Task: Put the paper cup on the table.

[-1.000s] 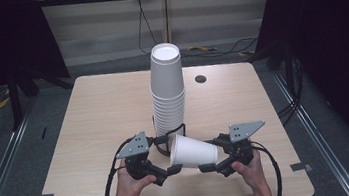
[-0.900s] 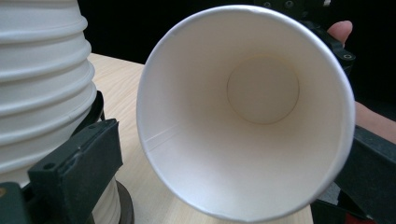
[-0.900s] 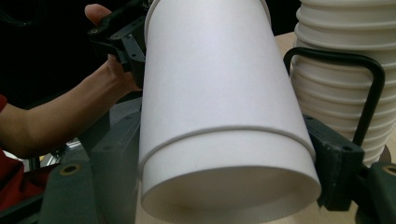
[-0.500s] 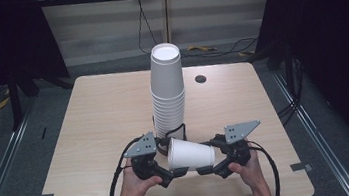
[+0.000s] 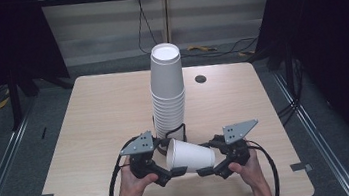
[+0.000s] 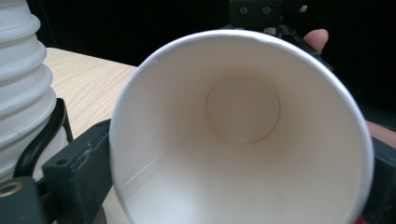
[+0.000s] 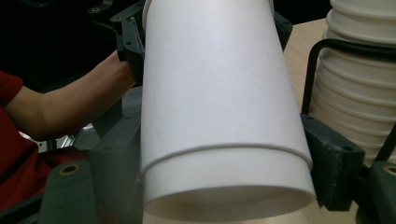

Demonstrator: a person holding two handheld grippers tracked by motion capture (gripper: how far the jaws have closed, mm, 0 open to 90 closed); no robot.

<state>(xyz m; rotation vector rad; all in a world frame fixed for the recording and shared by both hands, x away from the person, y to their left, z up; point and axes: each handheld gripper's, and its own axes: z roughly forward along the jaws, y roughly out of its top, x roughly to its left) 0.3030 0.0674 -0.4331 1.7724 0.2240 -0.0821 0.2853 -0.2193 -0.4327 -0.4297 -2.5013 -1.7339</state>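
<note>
Both grippers are meeting at the near edge of the table (image 5: 89,113), at about 6 o'clock from the tall cup stack (image 5: 168,93), and sharing one paper cup (image 5: 189,155) lying on its side between them. Pinching the wide mouth end, the left gripper (image 5: 168,175) is pressing a jaw against each side of the rim, so its camera is looking straight down into the bare interior. Closing on the narrow base end, the right gripper (image 5: 206,170) is holding the cup wall between its jaws, as its own view shows. Held at both ends like this, the cup is probably being passed across or pulled apart from another nested one; a seam line near the base hints at a second cup, though I cannot tell. Open tabletop is lying toward 9 and 3 o'clock, while the stack is standing just beside the grippers at 12, and the table edge is running close behind the hands.
</note>
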